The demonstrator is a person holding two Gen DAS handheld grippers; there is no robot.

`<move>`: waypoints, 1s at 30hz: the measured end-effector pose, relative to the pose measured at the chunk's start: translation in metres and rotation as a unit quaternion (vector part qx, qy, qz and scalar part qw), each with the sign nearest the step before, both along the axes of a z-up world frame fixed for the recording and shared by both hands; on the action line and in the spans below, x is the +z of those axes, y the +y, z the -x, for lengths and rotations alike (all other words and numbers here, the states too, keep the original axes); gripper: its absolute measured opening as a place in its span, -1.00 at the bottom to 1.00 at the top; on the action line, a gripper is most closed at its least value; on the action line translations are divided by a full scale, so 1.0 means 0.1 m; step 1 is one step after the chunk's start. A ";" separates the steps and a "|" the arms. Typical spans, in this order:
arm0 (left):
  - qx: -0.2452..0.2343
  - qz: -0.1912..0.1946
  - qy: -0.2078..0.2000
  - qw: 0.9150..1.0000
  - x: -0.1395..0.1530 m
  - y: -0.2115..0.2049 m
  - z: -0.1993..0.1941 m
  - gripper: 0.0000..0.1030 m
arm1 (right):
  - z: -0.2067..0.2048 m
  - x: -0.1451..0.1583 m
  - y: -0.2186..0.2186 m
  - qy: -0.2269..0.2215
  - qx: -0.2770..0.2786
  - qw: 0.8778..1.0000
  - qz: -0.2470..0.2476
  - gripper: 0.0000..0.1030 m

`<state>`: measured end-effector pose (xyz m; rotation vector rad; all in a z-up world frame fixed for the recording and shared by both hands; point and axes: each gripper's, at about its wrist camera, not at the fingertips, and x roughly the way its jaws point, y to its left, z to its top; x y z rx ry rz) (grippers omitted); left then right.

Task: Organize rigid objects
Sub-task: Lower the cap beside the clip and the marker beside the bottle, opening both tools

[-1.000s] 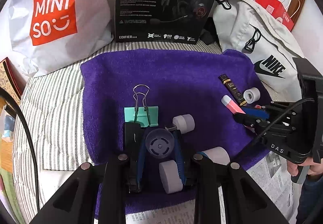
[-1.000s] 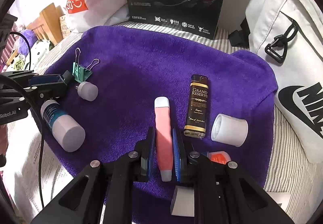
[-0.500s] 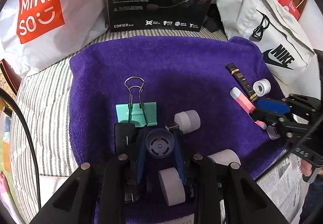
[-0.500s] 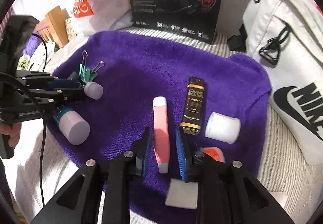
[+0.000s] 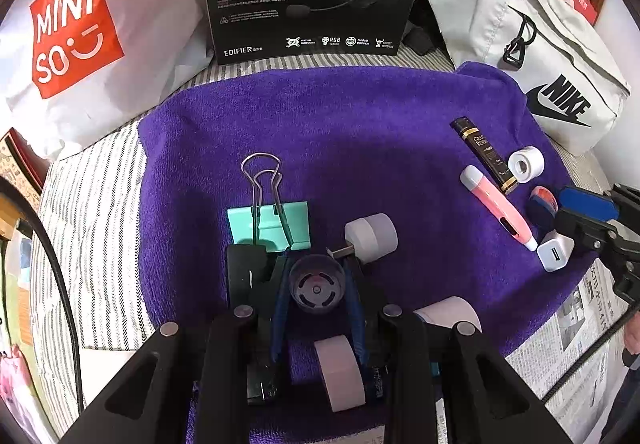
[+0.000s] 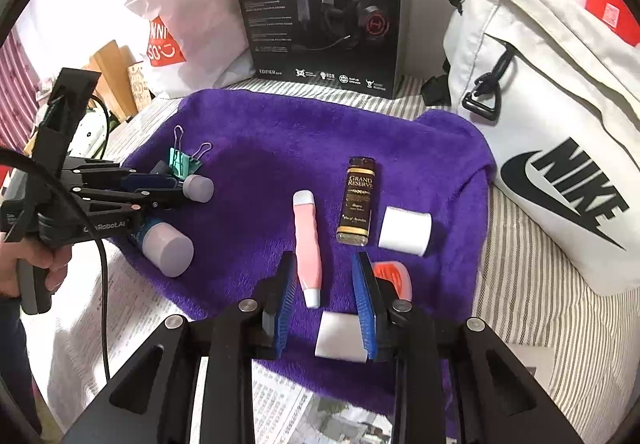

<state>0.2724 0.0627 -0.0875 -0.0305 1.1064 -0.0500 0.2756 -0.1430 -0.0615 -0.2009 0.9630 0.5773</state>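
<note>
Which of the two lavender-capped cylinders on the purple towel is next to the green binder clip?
The smaller lavender-capped cylinder, by the green binder clip near the left gripper. The larger bottle lies apart, near the towel edge.

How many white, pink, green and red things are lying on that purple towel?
White: 2 (tape roll, charger cube)
Pink: 1 (pink tube)
Green: 1 (binder clip)
Red: 1 (small red-orange item, partly hidden)
Total: 5
</note>
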 end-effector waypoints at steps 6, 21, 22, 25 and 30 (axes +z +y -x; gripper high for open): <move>0.010 0.004 0.002 1.000 0.02 0.02 0.05 -0.23 | 0.08 0.01 -0.10 0.002 -0.006 1.000 0.008 -0.38; -0.009 -0.048 -0.013 0.999 0.39 -0.22 0.40 0.55 | 0.31 -0.02 -0.18 0.022 -0.024 0.999 0.034 -0.29; -0.007 -0.049 -0.013 0.999 0.41 -0.23 0.45 0.58 | 0.34 -0.02 -0.19 0.022 -0.027 0.999 0.038 -0.28; 0.001 -0.043 -0.018 0.999 0.46 -0.25 0.62 0.73 | 0.42 -0.01 -0.23 0.020 -0.041 0.998 0.038 -0.12; 0.014 -0.037 -0.029 0.999 0.53 -0.26 0.92 0.82 | 0.59 0.05 -0.32 0.016 -0.063 0.997 0.040 0.01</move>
